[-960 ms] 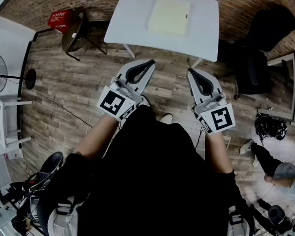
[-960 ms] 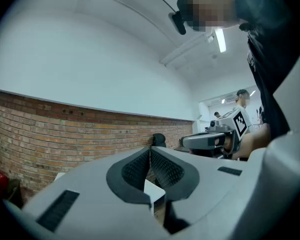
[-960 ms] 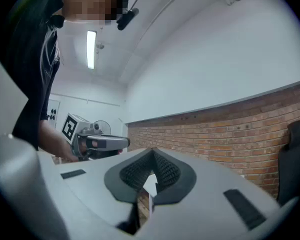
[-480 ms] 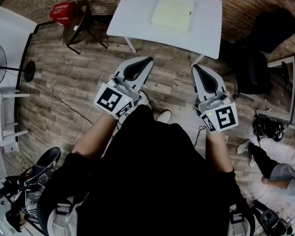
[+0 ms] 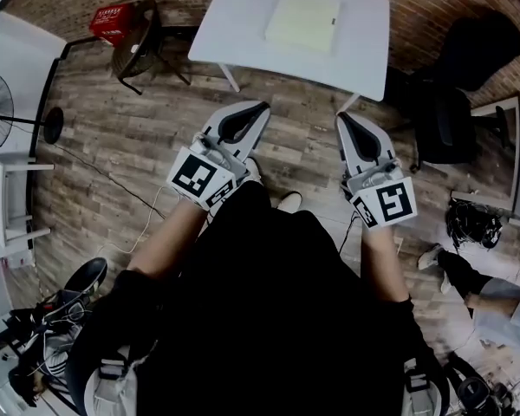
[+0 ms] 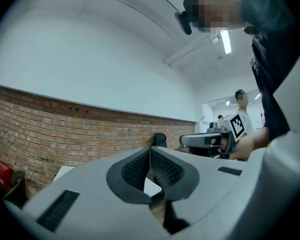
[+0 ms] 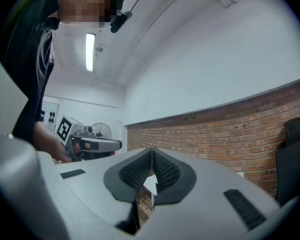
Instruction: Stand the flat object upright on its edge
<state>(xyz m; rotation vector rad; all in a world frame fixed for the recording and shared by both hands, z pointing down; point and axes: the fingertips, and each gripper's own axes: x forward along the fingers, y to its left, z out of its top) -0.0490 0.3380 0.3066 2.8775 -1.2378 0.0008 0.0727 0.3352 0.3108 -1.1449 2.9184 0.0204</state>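
Task thing: pale-yellow flat pad [image 5: 302, 20], lying flat on the white counter [image 5: 230, 33], mid-to-far part of the top.
Left gripper [image 5: 262, 108]: jaws together, pads tip to tip, nothing btwn. Points level at the brick wall [image 6: 65, 129].
Right gripper [image 5: 341, 118]: jaws have just opened a hair. Tips meet w/ a sliver of gap lower down, nothing btwn, so effectively closed & empty.
Pad vs jaws: straight ahead of both grippers, well apart. A strip of wood floor [image 5: 156, 137] and the counter's near edge lie btwn.
Side to side: pad sits btwn the two grippers' lines. Left tip lines up approx w/ pad's left edge, right tip w/ its right edge.
Nearer hand: neither clearly, about even.
Long axis: pad looks near-square in the head view, turned slightly vs the counter. Can't call a long side.
Next move (judgement): both grippers likely go fwd & down to counter level. Jaws must open before either takes an edge to tip the pad up.
Risk (judgement): pad lies flush, so an edge is hard to get under. It may slide instead of lifting.
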